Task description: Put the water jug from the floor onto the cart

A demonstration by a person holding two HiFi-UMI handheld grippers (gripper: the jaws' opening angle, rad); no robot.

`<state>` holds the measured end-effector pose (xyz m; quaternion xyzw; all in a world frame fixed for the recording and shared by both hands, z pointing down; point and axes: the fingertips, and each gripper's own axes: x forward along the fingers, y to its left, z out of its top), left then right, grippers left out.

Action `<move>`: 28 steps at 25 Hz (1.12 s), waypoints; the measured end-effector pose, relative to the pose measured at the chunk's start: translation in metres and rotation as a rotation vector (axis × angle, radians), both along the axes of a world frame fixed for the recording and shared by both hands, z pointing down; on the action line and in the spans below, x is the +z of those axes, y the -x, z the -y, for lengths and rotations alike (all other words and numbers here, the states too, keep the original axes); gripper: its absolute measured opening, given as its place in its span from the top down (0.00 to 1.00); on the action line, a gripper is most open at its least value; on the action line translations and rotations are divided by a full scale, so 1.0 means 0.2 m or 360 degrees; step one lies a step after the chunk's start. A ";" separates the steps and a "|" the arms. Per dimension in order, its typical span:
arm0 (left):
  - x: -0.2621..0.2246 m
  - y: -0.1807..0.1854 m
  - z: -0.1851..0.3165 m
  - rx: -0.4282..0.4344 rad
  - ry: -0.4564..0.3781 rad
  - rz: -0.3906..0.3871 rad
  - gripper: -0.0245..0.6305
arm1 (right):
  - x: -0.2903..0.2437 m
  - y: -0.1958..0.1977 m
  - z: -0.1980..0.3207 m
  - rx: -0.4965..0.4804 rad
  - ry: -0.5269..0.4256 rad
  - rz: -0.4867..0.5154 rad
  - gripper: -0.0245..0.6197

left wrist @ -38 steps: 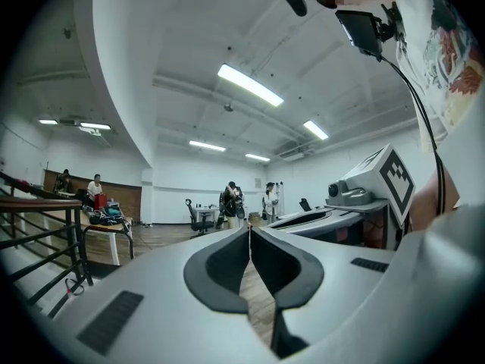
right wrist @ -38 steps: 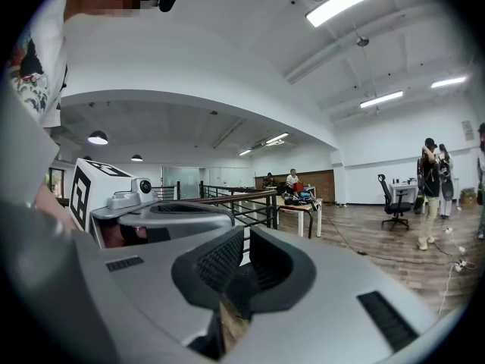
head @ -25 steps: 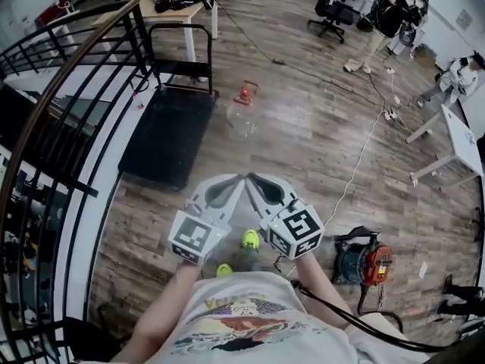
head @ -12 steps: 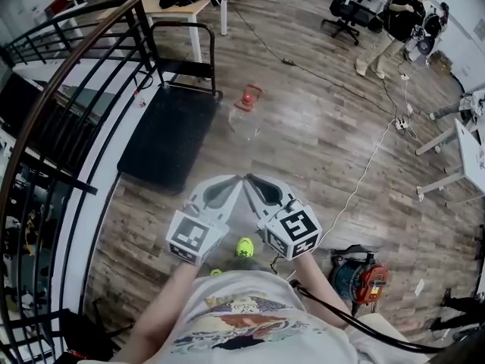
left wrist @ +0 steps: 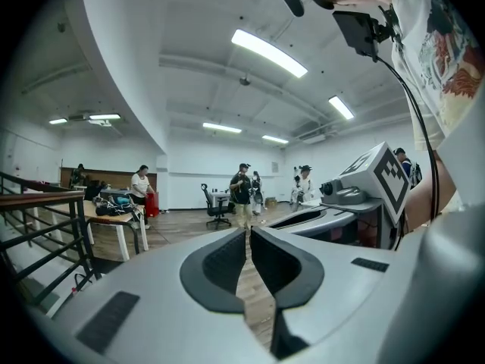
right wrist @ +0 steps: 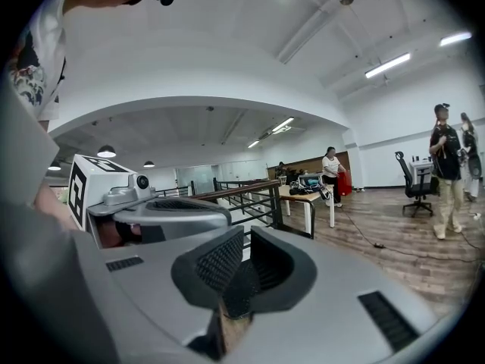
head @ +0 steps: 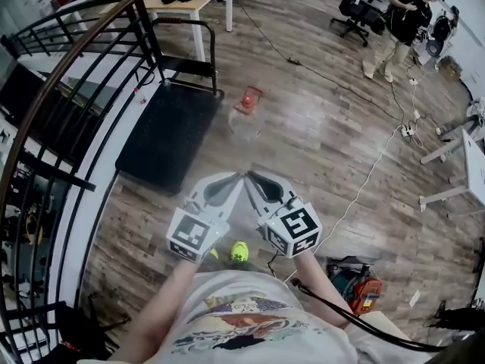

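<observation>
The water jug (head: 244,117), clear with a red cap, stands on the wood floor just right of the cart (head: 165,133), a low black platform with a black tube handle at its far end. My left gripper (head: 240,177) and right gripper (head: 251,176) are held side by side in front of me, tips almost touching, well short of the jug. Both are shut with nothing between the jaws. The left gripper view shows its shut jaws, my left gripper (left wrist: 248,233), with the right gripper's marker cube beside it. In the right gripper view my right gripper (right wrist: 244,239) is shut as well.
A black stair railing (head: 61,105) runs along the left, close to the cart. A table (head: 178,2) stands beyond the cart. A red and black machine (head: 355,284) and a white cable (head: 364,177) lie on the floor at right. A person (head: 402,21) and an office chair are far off.
The person has stepped forward: the red machine and the floor have slid down and back in the head view. Both grippers stay shut and side by side.
</observation>
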<state>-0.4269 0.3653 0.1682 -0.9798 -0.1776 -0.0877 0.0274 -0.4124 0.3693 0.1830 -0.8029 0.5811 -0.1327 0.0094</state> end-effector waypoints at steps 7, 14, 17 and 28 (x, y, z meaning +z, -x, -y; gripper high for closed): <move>0.00 -0.14 0.06 -0.0003 -0.0030 0.0015 0.94 | 0.03 -0.13 0.07 -0.0008 0.0033 -0.0011 0.93; 0.03 -0.35 0.19 0.0039 -0.0004 0.0009 0.94 | 0.06 -0.34 0.19 0.0049 0.0061 -0.0010 0.93; 0.04 -0.47 0.27 0.0059 0.0001 0.0012 0.94 | 0.06 -0.45 0.26 0.0073 0.0073 -0.0009 0.93; -0.01 -0.94 0.66 0.0180 -0.0018 0.0018 0.94 | 0.03 -0.92 0.65 0.0203 0.0102 0.0003 0.93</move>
